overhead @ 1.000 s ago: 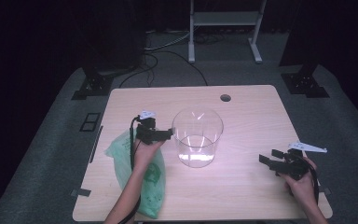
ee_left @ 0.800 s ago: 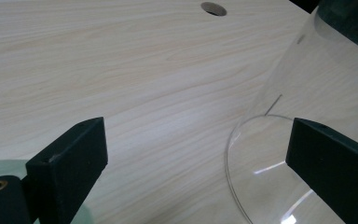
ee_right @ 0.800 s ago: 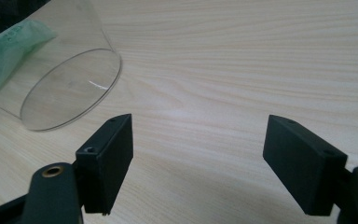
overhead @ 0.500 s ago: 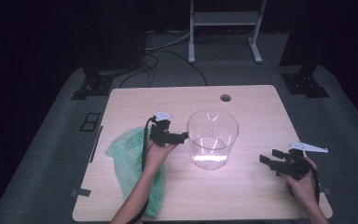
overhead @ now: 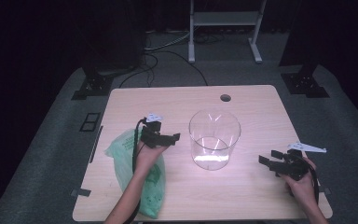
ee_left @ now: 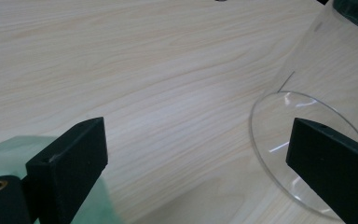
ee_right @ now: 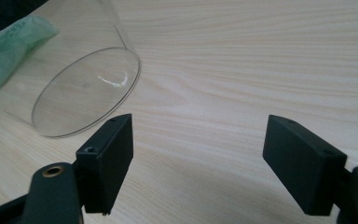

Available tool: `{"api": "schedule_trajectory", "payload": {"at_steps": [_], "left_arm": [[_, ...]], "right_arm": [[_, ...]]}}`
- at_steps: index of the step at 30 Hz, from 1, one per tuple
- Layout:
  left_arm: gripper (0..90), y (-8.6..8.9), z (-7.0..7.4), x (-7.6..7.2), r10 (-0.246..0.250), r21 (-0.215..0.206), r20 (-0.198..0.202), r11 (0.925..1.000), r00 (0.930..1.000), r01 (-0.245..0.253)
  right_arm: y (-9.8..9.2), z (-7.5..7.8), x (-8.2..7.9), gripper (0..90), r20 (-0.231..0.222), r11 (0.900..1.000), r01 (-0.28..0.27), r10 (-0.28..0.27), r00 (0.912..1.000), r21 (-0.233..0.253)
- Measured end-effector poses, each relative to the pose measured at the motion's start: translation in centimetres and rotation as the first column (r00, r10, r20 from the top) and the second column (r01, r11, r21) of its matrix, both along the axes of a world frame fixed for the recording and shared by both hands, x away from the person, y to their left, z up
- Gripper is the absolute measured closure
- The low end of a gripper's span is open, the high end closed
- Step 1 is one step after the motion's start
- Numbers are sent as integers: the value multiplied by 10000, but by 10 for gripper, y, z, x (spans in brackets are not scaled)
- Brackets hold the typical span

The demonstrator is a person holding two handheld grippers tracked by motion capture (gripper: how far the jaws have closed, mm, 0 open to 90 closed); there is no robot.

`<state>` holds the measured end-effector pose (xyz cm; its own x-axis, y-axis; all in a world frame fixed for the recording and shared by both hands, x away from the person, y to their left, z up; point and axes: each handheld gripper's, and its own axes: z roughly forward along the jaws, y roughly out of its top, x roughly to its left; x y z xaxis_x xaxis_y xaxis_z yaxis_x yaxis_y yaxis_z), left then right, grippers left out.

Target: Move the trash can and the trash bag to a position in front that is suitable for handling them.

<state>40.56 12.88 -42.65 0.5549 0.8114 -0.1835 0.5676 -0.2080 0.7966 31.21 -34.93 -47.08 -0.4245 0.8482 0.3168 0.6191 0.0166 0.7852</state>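
The desk [overhead: 261, 196] has a light wood-grain top with rounded corners and a round cable hole [overhead: 225, 98] near its far edge. It stands on grey carpet [overhead: 42, 177]. Behind it, a white metal frame [overhead: 223, 28] stands on two feet, with dark cables [overhead: 168, 51] lying on the floor beside it. Black stand bases [overhead: 93, 86] sit at both far corners. The surroundings are dark; light falls on the desk.

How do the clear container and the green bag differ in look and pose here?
The clear container is rigid, see-through and stands upright mid-table; the green bag is soft, crumpled and lies flat near the front left edge. The container stands free of both grippers; the bag lies under the left forearm. Both rest on the table.
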Motion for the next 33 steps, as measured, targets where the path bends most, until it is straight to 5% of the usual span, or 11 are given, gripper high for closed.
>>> {"api": "schedule_trajectory", "payload": {"at_steps": [16, 33], "left_arm": [[41, 54, -1, -32, 430, 18, 97, 9991, 9990, -431], [41, 90, -12, -81, 37, 348, 119, 9994, 9999, -41]], "right_arm": [[5, -2, 1, 238, -38, 9999, -138, 138, 9999, -81], [9, -2, 0, 237, -1, 9995, -234, 234, 9997, -195]]}}
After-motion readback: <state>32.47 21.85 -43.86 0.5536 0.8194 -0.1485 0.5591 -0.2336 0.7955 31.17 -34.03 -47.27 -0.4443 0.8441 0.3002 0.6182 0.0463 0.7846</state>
